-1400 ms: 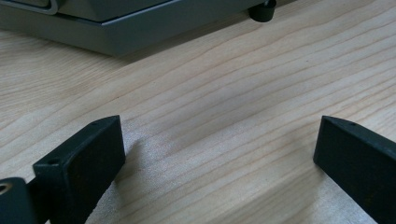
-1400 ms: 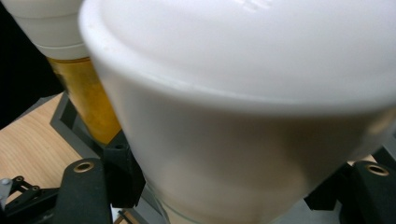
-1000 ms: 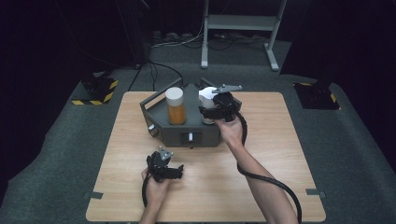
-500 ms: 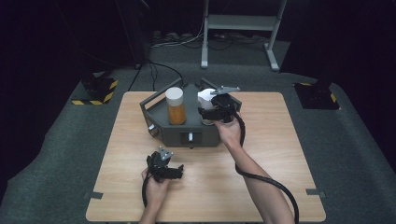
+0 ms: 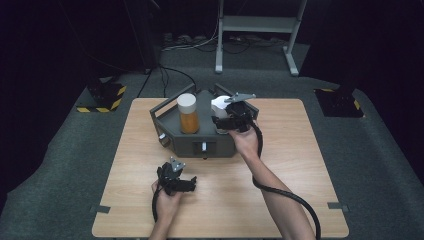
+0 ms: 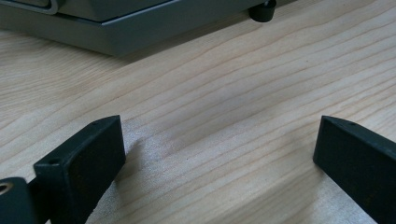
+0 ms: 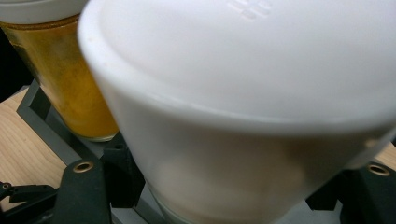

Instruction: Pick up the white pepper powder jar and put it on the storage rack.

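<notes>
A grey six-sided tray (image 5: 172,134) stands at the table's middle. In it an orange-filled jar (image 5: 188,120) with a white lid stands upright at the left. Beside it is a white-lidded jar (image 5: 219,105), and my right gripper (image 5: 225,117) is shut on it from the near right side. In the right gripper view that white jar (image 7: 243,93) sits between the two fingers (image 7: 84,186), with the orange jar (image 7: 65,79) behind it at the left. My left gripper (image 5: 176,174) rests low on the wood in front of the tray. Its jaws (image 6: 219,140) stand wide open over bare wood with nothing between them.
The wooden table (image 5: 300,150) has bare room on both sides of the tray and along the front. The tray's base and a black foot (image 6: 262,10) lie just ahead of the left gripper. A cable (image 5: 285,192) trails from the right gripper along the forearm.
</notes>
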A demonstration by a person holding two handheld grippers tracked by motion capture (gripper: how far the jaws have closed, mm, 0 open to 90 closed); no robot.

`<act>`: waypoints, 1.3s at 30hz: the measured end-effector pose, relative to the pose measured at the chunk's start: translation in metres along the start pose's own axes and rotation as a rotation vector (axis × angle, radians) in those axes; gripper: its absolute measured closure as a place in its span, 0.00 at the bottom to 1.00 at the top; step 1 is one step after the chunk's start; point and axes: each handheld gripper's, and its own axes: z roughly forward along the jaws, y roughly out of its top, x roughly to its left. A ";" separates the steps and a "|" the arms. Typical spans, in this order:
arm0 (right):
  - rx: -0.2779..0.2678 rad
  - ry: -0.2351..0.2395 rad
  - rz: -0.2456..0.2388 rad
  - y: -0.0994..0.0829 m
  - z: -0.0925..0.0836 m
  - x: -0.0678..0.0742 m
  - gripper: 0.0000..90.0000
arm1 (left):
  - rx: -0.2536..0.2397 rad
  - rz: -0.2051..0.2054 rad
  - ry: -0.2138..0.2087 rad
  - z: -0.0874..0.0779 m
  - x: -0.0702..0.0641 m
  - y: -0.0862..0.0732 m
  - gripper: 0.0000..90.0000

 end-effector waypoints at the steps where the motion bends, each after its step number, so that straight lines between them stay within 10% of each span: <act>1: 0.000 0.000 0.000 0.000 0.000 0.000 0.33 | 0.000 0.000 0.000 0.000 0.000 0.000 0.02; 39: -0.027 0.059 0.007 -0.016 -0.019 -0.017 0.14 | -0.001 -0.001 0.002 0.000 0.000 0.000 0.03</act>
